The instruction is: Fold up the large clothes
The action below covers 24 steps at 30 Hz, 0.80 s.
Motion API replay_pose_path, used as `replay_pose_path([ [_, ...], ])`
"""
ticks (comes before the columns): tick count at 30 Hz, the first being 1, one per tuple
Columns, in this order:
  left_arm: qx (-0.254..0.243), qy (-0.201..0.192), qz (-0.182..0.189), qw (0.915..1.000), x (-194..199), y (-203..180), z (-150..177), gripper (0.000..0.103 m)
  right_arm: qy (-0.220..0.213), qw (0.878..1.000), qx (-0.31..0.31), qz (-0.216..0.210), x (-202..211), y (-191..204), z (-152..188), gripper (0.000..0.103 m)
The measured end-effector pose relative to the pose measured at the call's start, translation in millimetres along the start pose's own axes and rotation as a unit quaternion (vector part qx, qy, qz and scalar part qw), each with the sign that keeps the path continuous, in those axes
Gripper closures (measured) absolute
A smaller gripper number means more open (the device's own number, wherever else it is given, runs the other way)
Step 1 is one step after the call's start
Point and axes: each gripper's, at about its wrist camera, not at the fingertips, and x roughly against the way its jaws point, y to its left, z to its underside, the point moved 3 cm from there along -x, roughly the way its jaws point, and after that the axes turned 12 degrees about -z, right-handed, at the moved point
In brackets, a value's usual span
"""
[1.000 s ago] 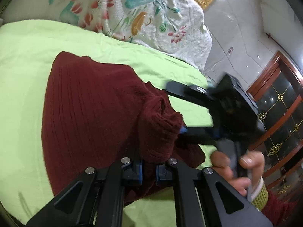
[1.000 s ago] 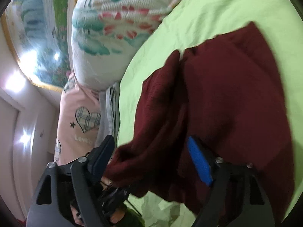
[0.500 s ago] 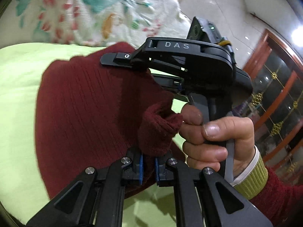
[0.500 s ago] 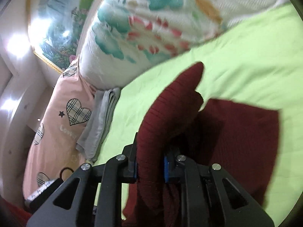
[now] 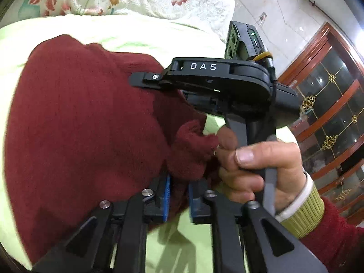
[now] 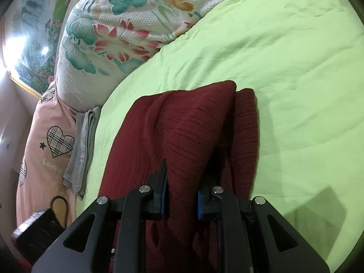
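A maroon knit sweater (image 5: 79,125) lies on the light green bed sheet (image 6: 295,79), partly folded over itself. My left gripper (image 5: 179,198) sits at the sweater's near edge; a bunched cuff (image 5: 191,150) fills the gap between its blue pads while its jaws are opening. My right gripper (image 6: 182,199) is shut on a thick fold of the sweater (image 6: 193,125). In the left wrist view its black housing (image 5: 227,77) hangs over the sweater, held by a hand (image 5: 257,159) close to my left fingers.
A floral quilt (image 6: 118,34) is heaped at the head of the bed. A pink heart-print pillow (image 6: 45,147), a folded grey cloth (image 6: 84,150) and a black device (image 6: 36,232) lie beside it. A wooden glass-front cabinet (image 5: 329,104) stands off the bed.
The right gripper went from wide open to shut on a sweater fold and swung in over the garment, close to the left gripper. The left pads have parted slightly.
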Motion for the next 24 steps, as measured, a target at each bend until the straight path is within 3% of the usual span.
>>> replay_pose_path([
  [3, 0.007, 0.008, 0.031, 0.9995, 28.2, 2.5, 7.3, 0.074, -0.01, 1.0, 0.016, 0.024, 10.7, 3.3, 6.6, 0.081],
  [5, 0.012, 0.0, 0.037, 0.9993, 50.8, 8.9, 14.9, 0.045, -0.016, 0.999, 0.019, 0.048, 20.9, 5.9, 9.9, 0.081],
  [8, 0.03, -0.028, 0.007, 0.9991, 84.1, 31.8, 20.1, 0.02, -0.032, 0.995, 0.013, 0.093, 43.2, 7.1, 15.3, 0.079],
  [9, 0.049, -0.036, -0.007, 0.9981, 93.3, 46.3, 19.5, 0.02, -0.038, 0.994, 0.004, 0.105, 50.8, 6.1, 16.5, 0.074],
  [10, 0.064, -0.039, -0.015, 0.997, 96.5, 58.1, 18.6, 0.019, -0.048, 0.993, -0.01, 0.108, 59.9, 5.1, 17.7, 0.062],
  [11, 0.085, -0.039, -0.022, 0.9954, 97.5, 72.5, 16.2, 0.019, -0.055, 0.994, -0.019, 0.091, 64.9, 5.6, 18.2, 0.052],
  [12, 0.106, -0.038, -0.021, 0.9935, 96.4, 86.2, 14.3, 0.019, -0.057, 0.995, -0.025, 0.072, 67.3, 6.0, 18.6, 0.031],
  [13, 0.13, -0.034, -0.02, 0.9908, 93.1, 100.2, 11.9, 0.019, -0.059, 0.997, -0.035, 0.044, 68.5, 7.2, 18.2, 0.022],
  [16, 0.175, -0.023, -0.01, 0.9843, 80.1, 128.3, 3.8, 0.019, -0.051, 0.998, -0.037, 0.016, 61.9, 13.7, 17.0, 0.022],
  [18, 0.187, -0.016, -0.015, 0.982, 69.9, 137.8, 2.1, 0.019, -0.039, 0.999, -0.031, 0.018, 53.7, 15.7, 14.8, 0.022],
  [24, 0.221, 0.034, 0.025, 0.9744, 13.3, 159.3, -14.7, 0.019, 0.01, 0.999, -0.035, 0.03, 25.3, 5.2, 12.5, 0.022],
])
